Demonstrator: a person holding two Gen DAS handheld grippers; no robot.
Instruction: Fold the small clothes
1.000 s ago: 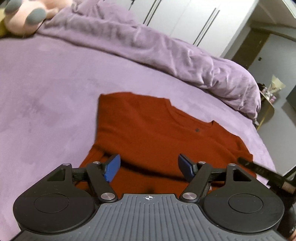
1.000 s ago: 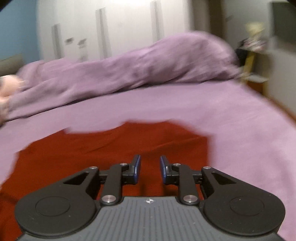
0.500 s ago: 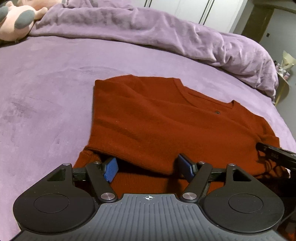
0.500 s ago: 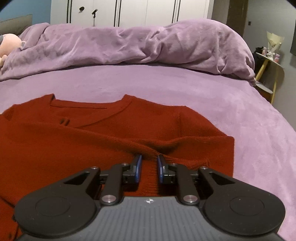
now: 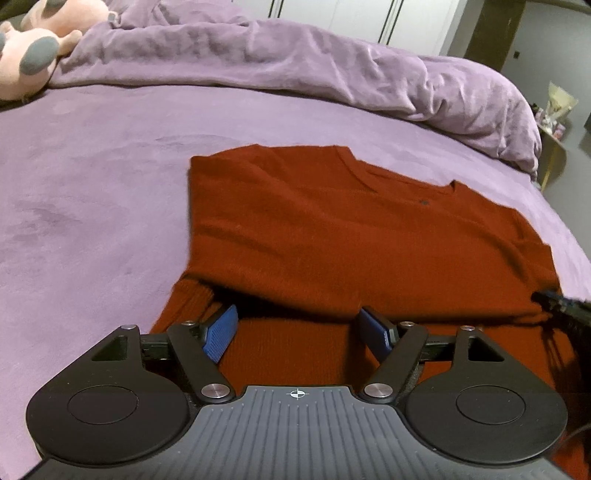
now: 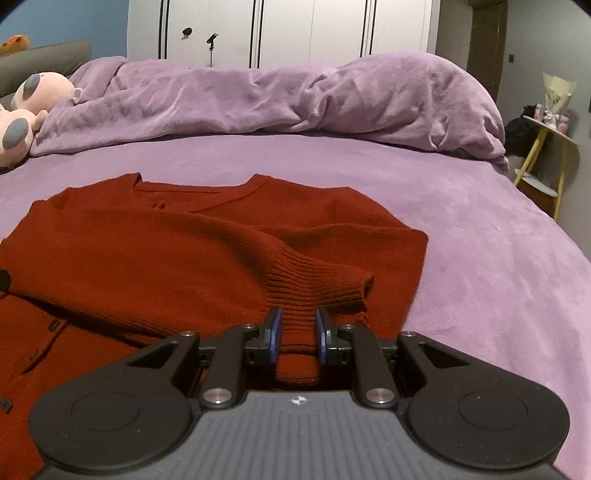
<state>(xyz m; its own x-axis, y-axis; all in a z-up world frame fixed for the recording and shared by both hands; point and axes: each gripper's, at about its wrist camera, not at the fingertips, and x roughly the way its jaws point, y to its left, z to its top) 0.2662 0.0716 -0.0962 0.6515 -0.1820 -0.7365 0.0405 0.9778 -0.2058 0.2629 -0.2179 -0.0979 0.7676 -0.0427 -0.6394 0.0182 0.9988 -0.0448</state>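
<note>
One red sweater (image 5: pixel 351 236) lies flat on one bed covered by a purple sheet (image 5: pixel 92 192); one rumpled purple blanket (image 5: pixel 295 62) runs along the far side, one pink stuffed toy (image 5: pixel 33 48) sits at the far left corner, and one small yellow-legged side table (image 6: pixel 546 155) stands off the bed at far right. White wardrobe doors (image 6: pixel 295 29) fill the back wall. Two grippers are present, one per hand.

Left wrist view: the sweater spreads ahead of the left gripper (image 5: pixel 301 330), its neckline on the far side. A folded-over layer ends in a near edge just beyond the blue fingertips (image 5: pixel 221 330), and a lower layer of the knit lies between and below the two fingers. The jaws stand wide and are opening; the pads press on nothing, though the left one lies close to the fold's edge. At the right margin the dark tip of the other gripper reaches the sweater's right edge.

Right wrist view: the sweater lies ahead and to the left of the right gripper (image 6: pixel 298 334), buttons showing at lower left. A ribbed sleeve cuff (image 6: pixel 317 288) comes across the body toward the camera and passes between the fingers. The jaws are narrow, both blue pads (image 6: pixel 275 332) clamped against the ribbed fabric.
</note>
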